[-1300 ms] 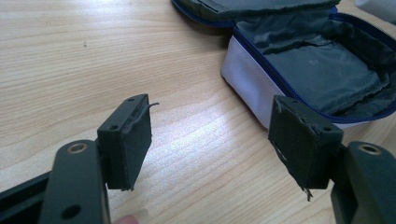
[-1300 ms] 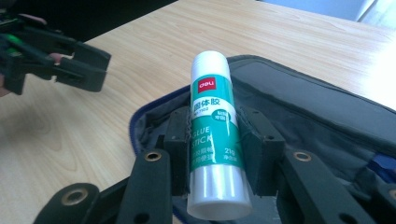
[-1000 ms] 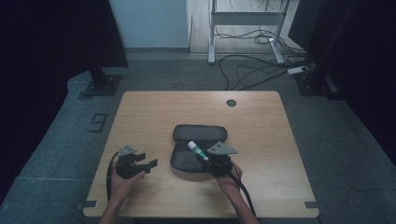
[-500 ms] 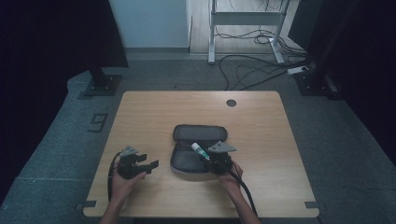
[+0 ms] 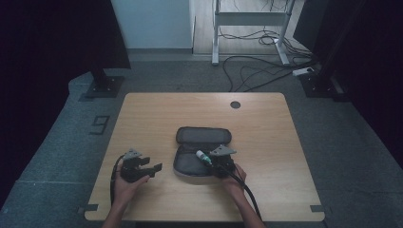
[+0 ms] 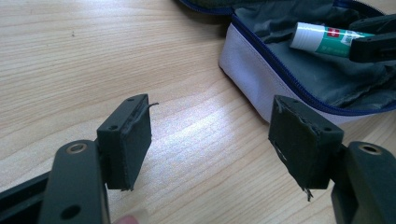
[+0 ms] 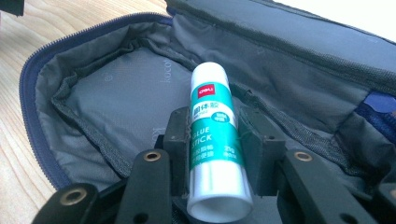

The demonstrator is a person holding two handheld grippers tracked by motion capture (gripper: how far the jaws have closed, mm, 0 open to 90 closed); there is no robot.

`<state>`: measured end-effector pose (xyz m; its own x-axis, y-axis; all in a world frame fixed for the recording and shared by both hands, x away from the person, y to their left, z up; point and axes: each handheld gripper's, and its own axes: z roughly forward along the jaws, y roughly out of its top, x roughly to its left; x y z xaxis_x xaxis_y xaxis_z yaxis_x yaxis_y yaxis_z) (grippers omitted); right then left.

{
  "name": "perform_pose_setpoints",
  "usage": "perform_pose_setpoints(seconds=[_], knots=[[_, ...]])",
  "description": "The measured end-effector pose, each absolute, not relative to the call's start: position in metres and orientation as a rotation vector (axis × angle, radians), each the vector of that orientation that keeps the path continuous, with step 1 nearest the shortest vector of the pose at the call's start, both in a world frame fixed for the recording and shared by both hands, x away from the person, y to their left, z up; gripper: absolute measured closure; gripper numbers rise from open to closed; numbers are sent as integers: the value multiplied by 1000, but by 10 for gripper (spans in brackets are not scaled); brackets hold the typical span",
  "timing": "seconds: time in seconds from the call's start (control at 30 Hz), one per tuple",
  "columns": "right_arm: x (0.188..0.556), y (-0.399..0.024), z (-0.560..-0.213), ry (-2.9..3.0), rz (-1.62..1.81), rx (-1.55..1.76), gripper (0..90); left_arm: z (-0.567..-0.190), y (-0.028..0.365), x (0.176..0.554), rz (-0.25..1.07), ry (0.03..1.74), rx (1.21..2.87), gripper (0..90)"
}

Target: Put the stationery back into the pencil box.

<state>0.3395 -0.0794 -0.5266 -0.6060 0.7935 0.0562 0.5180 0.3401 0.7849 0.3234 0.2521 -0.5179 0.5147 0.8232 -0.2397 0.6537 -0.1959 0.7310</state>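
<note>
Light wood table, open pencil case lying near front-centre

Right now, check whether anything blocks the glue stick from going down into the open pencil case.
Nothing visible does. The right gripper holds the glue stick over the open pencil case, whose grey lining below lies bare, with the lid folded back.

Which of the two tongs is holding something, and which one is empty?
The right tongs hold the glue stick over the open pencil case. The left tongs are wide open above bare table, holding nothing.
</note>
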Motion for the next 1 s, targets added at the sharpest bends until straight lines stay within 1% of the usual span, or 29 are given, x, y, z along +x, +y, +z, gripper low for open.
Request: perform_pose_setpoints(seconds=[0.07,0.17,0.27,0.43,0.63,1.0], knots=[[339,-79,-527,2273,1137,1156,639,-518,252,323,259,1213,1927,303],[339,-78,-526,2272,1127,1146,573,-518,252,324,258,1214,1928,303],[338,-78,-525,2265,1128,1148,539,-518,252,324,258,1213,1928,303],[335,-81,-520,2217,1183,1157,457,-518,252,323,259,1210,1927,303],[330,-86,-509,2174,1269,1153,420,-518,252,323,260,1209,1932,303],[319,-106,-497,2108,1353,1158,404,-518,252,323,258,1207,1933,302]])
